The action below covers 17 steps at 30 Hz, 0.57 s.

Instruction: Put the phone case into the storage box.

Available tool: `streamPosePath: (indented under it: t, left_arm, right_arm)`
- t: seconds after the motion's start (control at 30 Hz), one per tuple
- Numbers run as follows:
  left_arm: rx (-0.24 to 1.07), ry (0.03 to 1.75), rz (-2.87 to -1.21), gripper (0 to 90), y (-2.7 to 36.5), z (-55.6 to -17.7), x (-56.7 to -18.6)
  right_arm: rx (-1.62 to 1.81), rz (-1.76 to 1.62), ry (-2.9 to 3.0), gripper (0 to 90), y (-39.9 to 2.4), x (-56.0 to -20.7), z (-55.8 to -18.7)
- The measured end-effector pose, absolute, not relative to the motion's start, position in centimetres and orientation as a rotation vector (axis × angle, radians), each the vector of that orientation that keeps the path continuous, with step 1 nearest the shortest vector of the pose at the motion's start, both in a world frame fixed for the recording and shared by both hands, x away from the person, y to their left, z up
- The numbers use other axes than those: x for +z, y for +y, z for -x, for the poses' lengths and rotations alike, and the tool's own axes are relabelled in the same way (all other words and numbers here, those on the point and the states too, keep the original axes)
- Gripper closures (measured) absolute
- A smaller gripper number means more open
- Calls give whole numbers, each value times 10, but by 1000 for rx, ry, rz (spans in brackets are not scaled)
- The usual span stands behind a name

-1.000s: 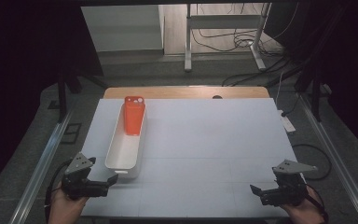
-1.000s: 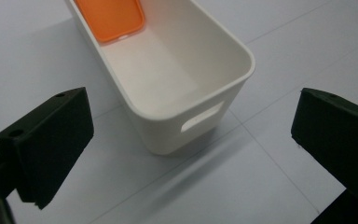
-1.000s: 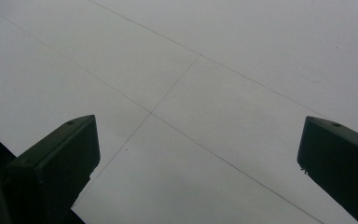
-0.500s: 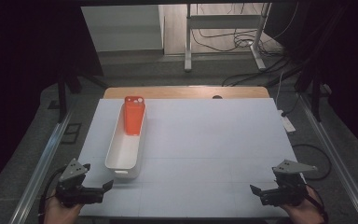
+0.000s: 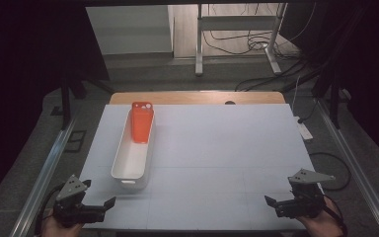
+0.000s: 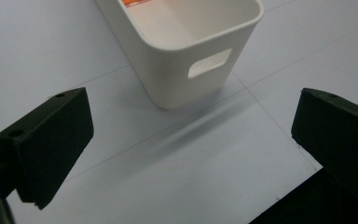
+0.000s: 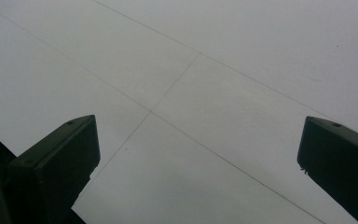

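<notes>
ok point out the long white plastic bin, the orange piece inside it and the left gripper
long white plastic bin (image 5: 131,175): high view, near rim
orange piece (image 5: 141,126): high view, its middle
left gripper (image 5: 109,203): high view, between fingertips

Lab: white table (image 5: 217,148), dark curtains (image 5: 34,64), floor cables (image 5: 256,42).

Both hands are cut off by the high view's bottom edge. In the left tool view the white bin (image 6: 186,51) runs past the top edge, leaving a sliver of the orange object (image 6: 131,2).
</notes>
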<state>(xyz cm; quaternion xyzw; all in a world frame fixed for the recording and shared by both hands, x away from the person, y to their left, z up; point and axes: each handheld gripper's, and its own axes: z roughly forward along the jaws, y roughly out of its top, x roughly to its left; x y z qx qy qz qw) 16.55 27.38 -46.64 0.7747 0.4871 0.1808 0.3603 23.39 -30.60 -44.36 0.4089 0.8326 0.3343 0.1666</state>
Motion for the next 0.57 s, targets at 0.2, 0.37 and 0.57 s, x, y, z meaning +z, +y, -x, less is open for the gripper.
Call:
streamPosePath:
  t: [0.2, 0.37, 0.57]
  left_arm:
    - [476, 1252, -2007, 0, 274, -162, -468]
    - [479, 1251, -2016, 0, 274, -162, -469]
    - [472, 1258, -2057, 5, 270, -165, -470]
  right_arm:
    - [950, -1164, 2372, 0, -306, -444, -234]
    - [949, -1162, 2372, 0, -306, -444, -234]
    - [945, -1159, 2374, 0, -305, -444, -234]
